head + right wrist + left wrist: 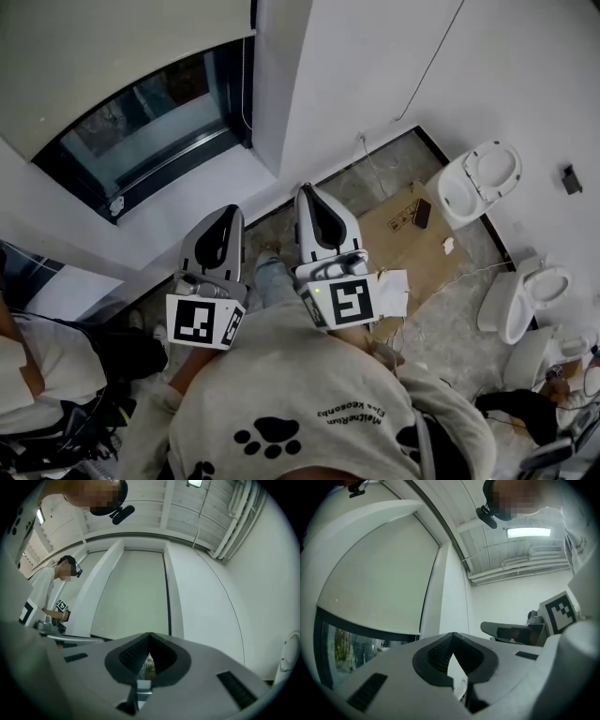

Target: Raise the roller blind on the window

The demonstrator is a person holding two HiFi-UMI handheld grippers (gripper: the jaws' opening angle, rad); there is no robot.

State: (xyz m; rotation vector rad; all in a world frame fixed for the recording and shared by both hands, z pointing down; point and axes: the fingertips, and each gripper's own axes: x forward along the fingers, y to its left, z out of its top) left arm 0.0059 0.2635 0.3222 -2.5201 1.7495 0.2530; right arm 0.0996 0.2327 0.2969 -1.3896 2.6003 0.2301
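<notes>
Grey shirt fabric with black paw prints (281,412) fills the bottom of the head view; it is the shoulder of the person holding both tools. Just beyond it sit the two marker cubes, one on the left gripper (228,211) and one on the right gripper (307,190). Both tools are held side by side, close together, and angled slightly upward toward the wall.

In the left gripper view the fingers (440,653) are pressed together at their tips, closed on themselves. The same is true in the right gripper view, where the fingers (133,653) meet in a point.

The roller blind (94,56) is a pale sheet covering most of the window. It is drawn down so far that only a strip of glass (150,122) shows under its bottom edge. A thin cord (246,94) hangs at the window's right side. Neither tool touches the blind or the cord; both are well apart from them. From the left gripper the roller blind (379,583) lies up and to the left of the fingertips. From the right gripper the roller blind (136,592) stands straight above them.

On the floor to the right lie a sheet of cardboard (412,244) and two white toilets (478,183). A second person (37,366) is at the left.
</notes>
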